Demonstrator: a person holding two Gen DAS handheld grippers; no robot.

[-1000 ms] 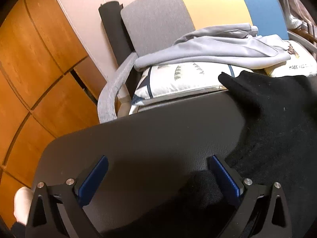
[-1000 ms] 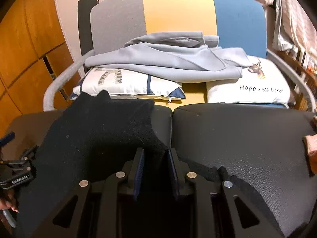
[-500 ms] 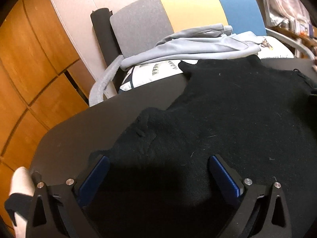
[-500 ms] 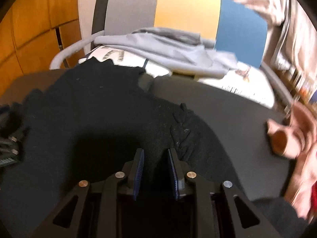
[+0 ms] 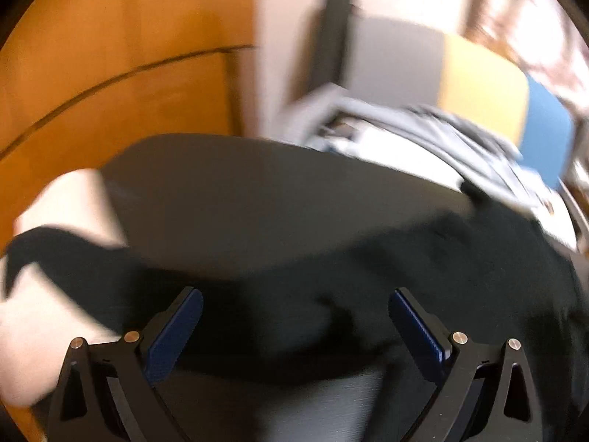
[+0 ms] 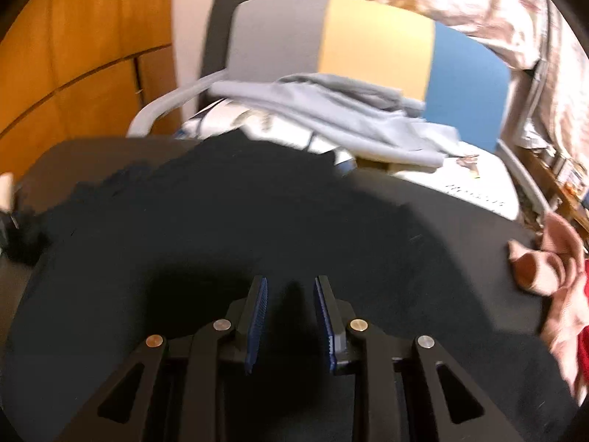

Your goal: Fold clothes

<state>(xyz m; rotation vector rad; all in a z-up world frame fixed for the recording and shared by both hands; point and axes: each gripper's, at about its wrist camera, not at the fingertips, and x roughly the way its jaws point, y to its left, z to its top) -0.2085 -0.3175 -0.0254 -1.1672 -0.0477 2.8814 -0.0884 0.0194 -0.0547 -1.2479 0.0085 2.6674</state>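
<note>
Since half a second ago my left gripper (image 5: 294, 316) swung leftward; jaws spread, empty. Right gripper (image 6: 291, 309) narrowed, whether pinching the black sweater (image 6: 257, 221) I cannot tell. Sweater lies spread on the table (image 5: 257, 184). Advise flattening before folding.

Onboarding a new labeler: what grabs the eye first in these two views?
The black garment spread over most of the dark table stands out first. Behind the table, a chair with a gray, yellow and blue backrest holds a gray garment draped over white pillows. The left gripper has its jaws wide open over the black garment's edge, and the right gripper has its jaws close together on that garment.
</note>
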